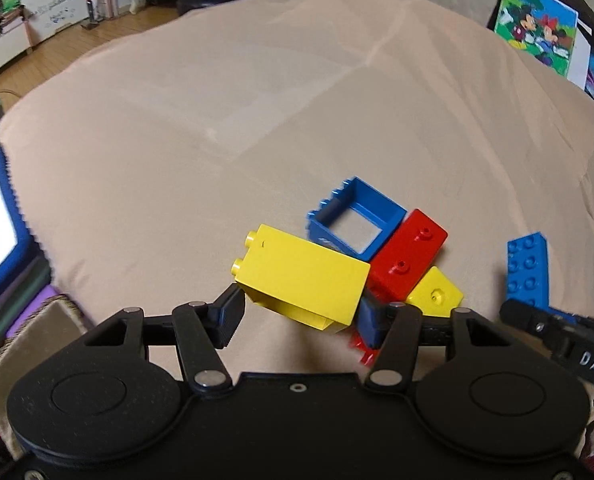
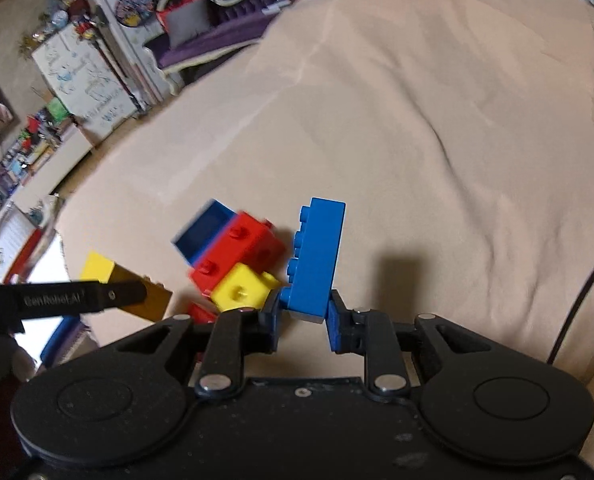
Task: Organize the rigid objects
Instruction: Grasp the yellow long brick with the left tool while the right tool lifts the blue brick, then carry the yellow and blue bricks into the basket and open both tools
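My left gripper is shut on a large yellow brick, held tilted just above the beige cover, studs pointing left. The same brick shows at the left of the right wrist view behind a left finger. My right gripper is shut on the lower end of a flat blue studded brick, which stands on edge; it also appears at the right of the left wrist view. Between the two lies a pile: a blue window frame, a red brick and a small yellow brick.
Everything sits on a wide beige bed cover with soft folds. A small red piece lies under my left gripper's right finger. A cartoon picture leans at the far right; wooden floor and white furniture lie beyond the left edge.
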Available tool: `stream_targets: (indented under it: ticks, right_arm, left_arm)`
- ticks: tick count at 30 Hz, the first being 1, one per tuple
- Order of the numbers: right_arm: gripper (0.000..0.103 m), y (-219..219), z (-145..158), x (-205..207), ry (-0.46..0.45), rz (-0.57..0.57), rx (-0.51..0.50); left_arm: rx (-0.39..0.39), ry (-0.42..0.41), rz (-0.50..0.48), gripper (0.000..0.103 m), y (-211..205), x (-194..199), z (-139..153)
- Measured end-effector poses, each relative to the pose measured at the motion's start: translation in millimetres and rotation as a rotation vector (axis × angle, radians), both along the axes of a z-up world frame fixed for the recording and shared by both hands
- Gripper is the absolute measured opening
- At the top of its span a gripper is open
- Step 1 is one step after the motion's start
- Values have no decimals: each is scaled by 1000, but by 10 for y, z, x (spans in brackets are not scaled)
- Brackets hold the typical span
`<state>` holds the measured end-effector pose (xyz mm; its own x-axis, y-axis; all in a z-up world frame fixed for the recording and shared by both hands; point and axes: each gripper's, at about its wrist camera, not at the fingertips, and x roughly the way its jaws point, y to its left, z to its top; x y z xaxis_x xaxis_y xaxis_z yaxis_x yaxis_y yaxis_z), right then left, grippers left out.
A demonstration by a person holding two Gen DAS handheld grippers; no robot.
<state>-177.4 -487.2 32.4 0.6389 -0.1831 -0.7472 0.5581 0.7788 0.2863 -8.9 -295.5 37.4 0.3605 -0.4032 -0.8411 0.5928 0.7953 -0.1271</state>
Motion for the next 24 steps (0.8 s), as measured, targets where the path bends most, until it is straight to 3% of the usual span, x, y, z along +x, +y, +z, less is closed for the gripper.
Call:
stream_targets:
  ticks: [5, 11, 15, 21, 24]
  right_arm:
    - [22, 394, 197, 148, -10, 98, -67]
    - [22, 1084, 212, 499, 10, 250, -117]
    - [22, 1569, 135, 755, 32, 342, -150]
    - [22, 2219, -5, 1090, 75, 441, -178]
    - [22, 2481, -52, 1188, 101, 483, -182]
  left_arm:
    - [9, -25, 74, 54, 417, -18, 138]
    - [-8, -23, 219, 54, 1061, 107, 148]
    - [12, -33, 340, 55, 1539, 202, 83]
    - [47, 10, 499, 54, 2112, 328, -119]
    - [25, 50, 562, 54, 2353, 389, -197]
